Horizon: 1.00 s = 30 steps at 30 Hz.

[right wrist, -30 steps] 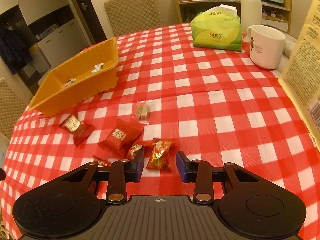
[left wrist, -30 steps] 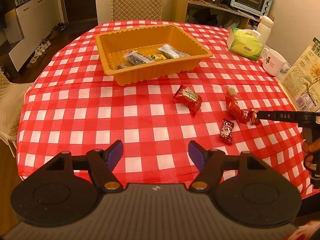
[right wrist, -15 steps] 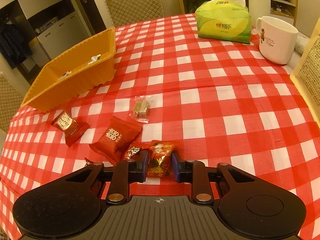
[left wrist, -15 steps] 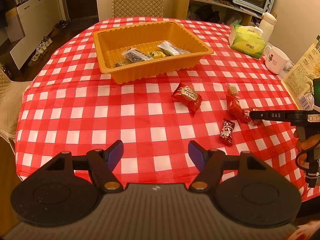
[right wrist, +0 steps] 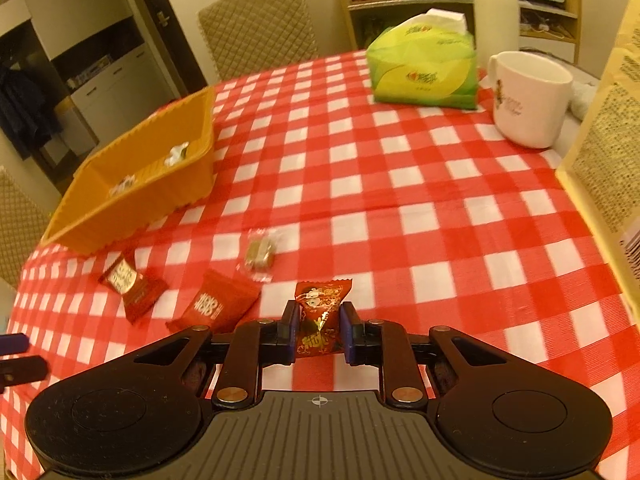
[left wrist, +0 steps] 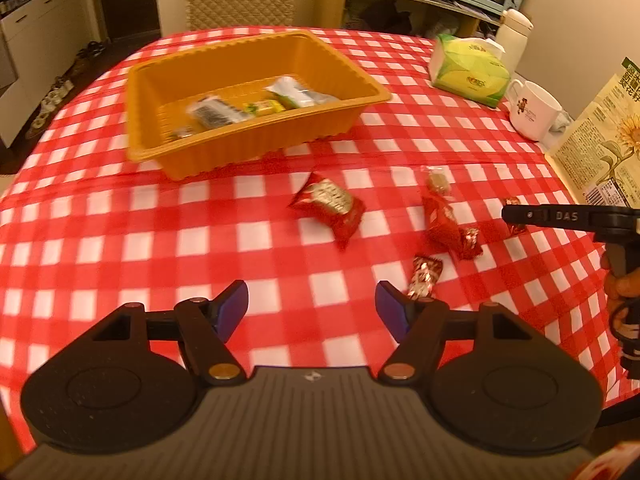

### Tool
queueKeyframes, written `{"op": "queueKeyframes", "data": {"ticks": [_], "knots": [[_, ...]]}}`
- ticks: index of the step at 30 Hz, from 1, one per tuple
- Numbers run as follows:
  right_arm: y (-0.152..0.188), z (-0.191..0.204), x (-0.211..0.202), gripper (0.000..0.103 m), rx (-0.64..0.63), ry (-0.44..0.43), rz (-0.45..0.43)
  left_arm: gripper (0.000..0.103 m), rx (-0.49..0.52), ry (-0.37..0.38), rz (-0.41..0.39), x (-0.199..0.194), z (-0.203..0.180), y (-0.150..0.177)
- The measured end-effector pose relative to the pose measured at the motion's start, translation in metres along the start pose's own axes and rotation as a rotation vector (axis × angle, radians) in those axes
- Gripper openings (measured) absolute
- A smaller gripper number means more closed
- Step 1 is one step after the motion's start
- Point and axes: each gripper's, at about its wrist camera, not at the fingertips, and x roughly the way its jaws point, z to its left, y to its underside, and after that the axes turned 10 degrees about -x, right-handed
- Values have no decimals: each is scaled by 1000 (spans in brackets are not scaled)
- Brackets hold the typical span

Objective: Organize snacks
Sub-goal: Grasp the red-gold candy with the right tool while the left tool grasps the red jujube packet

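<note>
Right gripper [right wrist: 319,330] pinches a crinkly red foil candy [right wrist: 320,320]; left gripper [left wrist: 312,308] gapes empty — ribbed orange tray [left wrist: 256,140] beyond.

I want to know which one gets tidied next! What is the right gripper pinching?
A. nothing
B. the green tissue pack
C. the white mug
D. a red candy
D: in the right wrist view, the right gripper is shut on a red candy, lifted off the tablecloth.
</note>
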Motion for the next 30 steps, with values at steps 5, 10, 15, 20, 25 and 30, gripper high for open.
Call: {"op": "queueKeyframes", "data": {"ticks": [5, 10, 15, 20, 25, 30], "knots": [[-3, -16, -8, 22, 31, 17, -18, 67, 4, 34, 6, 27, -12, -11], [-3, -29, -13, 22, 62, 34, -27, 67, -17, 41, 31, 55, -19, -24], [-2, -43, -17, 22, 94, 48, -32, 67, -15, 17, 50, 78, -24, -34], [-1, -50, -20, 22, 110, 56, -38, 67, -22, 7, 35, 94, -27, -47], [0, -53, -20, 22, 118, 54, -37, 66, -34, 0, 23, 105, -30, -60], [1, -53, -20, 22, 125, 47, -37, 54, -5, -12, 24, 111, -34, -64]]}}
